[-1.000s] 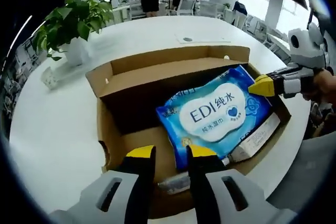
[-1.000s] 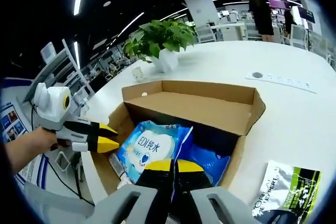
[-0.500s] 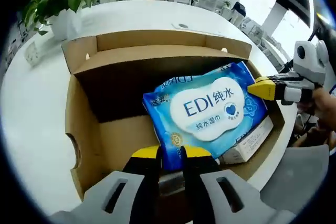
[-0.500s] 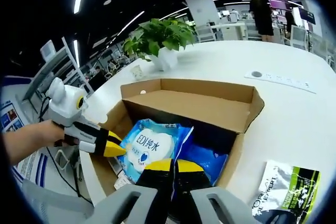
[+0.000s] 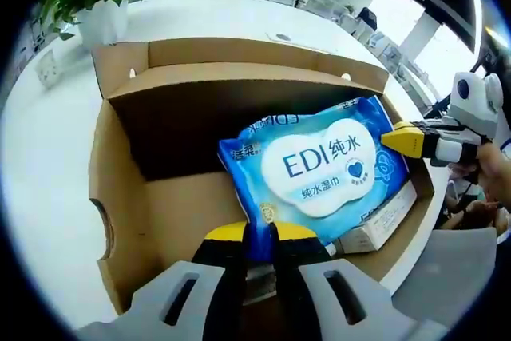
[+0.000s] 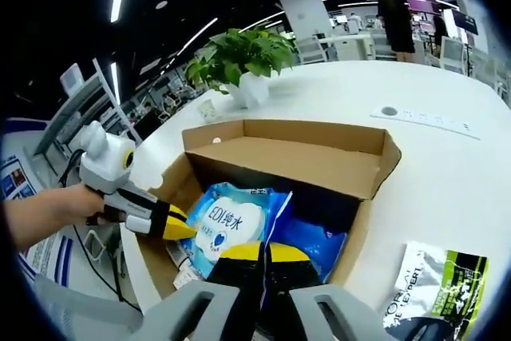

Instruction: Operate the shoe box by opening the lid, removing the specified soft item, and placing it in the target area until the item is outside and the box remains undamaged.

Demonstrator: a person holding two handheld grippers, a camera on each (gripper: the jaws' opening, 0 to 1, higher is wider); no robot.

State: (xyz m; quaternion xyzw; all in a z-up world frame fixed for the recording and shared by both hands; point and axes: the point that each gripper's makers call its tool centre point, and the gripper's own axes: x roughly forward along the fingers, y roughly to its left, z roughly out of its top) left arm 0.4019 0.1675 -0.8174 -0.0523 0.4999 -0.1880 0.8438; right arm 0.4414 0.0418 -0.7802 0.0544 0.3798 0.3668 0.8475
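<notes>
While the shoe box (image 5: 120, 197) sits lid-open on the white table (image 5: 48, 157), the blue wet-wipes pack (image 5: 315, 169) lies tilted inside it, toward the 3 o'clock side in the left gripper view. Its 6 o'clock edge is pinched betw. the left gripper (image 5: 261, 233), jaws nearly together on the wrapper; in the right gripper view that gripper (image 6: 177, 225) comes in from 9 o'clock with its yellow tips at the pack's (image 6: 231, 221) edge, a hand (image 6: 48, 213) behind it.

The right gripper (image 6: 262, 251) has jaws narrow at the pack's near end; whether they actually clamp it can't be told. In the left gripper view its yellow tip (image 5: 407, 140) touches the pack's 3 o'clock corner.

Under the pack a white carton (image 5: 383, 217) is mostly covered, print too small to read. Box floor at 12 o'clock is in shadow.

Outward: potted plant (image 6: 243, 61) at 11 o'clock beyond the box (image 6: 319, 161); a green-black pouch (image 6: 435, 289) at 4 o'clock, cut off by the view edge; person (image 6: 398, 21) standing far back.
</notes>
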